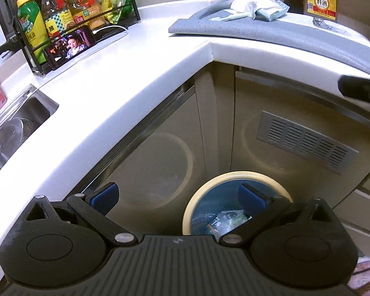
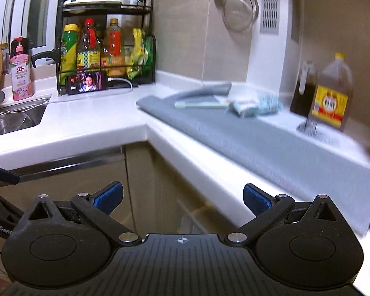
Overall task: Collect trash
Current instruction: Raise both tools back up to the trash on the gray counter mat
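A: Both spread wide and empty, the left hand-held gripper (image 1: pixel 178 197) above the round cream-rimmed bin (image 1: pixel 234 176), which has crinkly clear plastic (image 1: pixel 228 218) in its blue liner.

B: And the right hand-held gripper (image 2: pixel 182 197)?

A: Facing the glossy white bench (image 2: pixel 98 120). Crumpled wrappers (image 2: pixel 249 104) lie blurred on the textured grey mat (image 2: pixel 234 138); a ribbed bottle (image 2: pixel 333 93) stands nearby.

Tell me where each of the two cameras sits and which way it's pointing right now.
Left wrist: sits on the left tool, tilted down over the trash bin at the cabinet corner; its open blue fingers show.
Right wrist: on the right tool, facing level along the counter toward the gray mat; open fingers show.
Shared: phone, condiment rack, mat.
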`<state>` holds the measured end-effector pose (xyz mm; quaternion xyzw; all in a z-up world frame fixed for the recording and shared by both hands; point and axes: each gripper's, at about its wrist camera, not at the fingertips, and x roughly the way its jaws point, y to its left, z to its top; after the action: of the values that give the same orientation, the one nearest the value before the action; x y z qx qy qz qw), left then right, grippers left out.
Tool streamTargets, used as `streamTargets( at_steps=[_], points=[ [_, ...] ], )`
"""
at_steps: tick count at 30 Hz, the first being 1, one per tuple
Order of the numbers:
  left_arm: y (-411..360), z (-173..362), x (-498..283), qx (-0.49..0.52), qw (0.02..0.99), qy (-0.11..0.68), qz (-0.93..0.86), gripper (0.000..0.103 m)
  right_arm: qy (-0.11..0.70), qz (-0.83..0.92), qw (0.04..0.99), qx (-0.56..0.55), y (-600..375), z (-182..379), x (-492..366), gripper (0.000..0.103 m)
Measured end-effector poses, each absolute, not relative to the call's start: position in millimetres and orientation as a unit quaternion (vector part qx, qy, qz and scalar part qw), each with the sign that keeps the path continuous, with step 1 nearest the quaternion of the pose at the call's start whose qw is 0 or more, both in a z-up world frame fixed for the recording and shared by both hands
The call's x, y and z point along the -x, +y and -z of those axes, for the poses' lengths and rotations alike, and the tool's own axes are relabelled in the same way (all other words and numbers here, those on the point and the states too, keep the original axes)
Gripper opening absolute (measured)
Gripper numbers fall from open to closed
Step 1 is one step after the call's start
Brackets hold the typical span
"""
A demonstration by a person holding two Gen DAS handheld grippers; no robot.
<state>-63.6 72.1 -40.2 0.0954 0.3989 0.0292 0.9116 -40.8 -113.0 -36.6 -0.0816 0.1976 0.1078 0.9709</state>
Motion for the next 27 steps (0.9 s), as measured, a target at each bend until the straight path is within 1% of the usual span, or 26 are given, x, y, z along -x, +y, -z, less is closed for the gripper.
streamTargets(
  at_steps=[10,18,23,27],
  points=[
    [70.8,26.9,59.2,-0.073,0.917,0.393,-0.005,0.103,0.169,-0.09,0.978,0.086,-124.2,12.9,13.2,0.103],
    [70.3,22.7,50.8,-0.071,0.916,0.395,0.006,0.103,0.168,-0.054,0.975,0.136,-123.3,9.5,-25.8,0.103],
    [73.0,20.7,46.1,-0.071,0.916,0.395,0.006,0.103,0.181,-0.04,0.975,0.124,-126.9,8.0,-65.1,0.103],
    [77.0,16.0,42.4,-0.066,0.917,0.394,0.006,0.103,0.168,-0.028,0.98,0.105,-130.8,2.4,-98.2,0.103]
  ],
)
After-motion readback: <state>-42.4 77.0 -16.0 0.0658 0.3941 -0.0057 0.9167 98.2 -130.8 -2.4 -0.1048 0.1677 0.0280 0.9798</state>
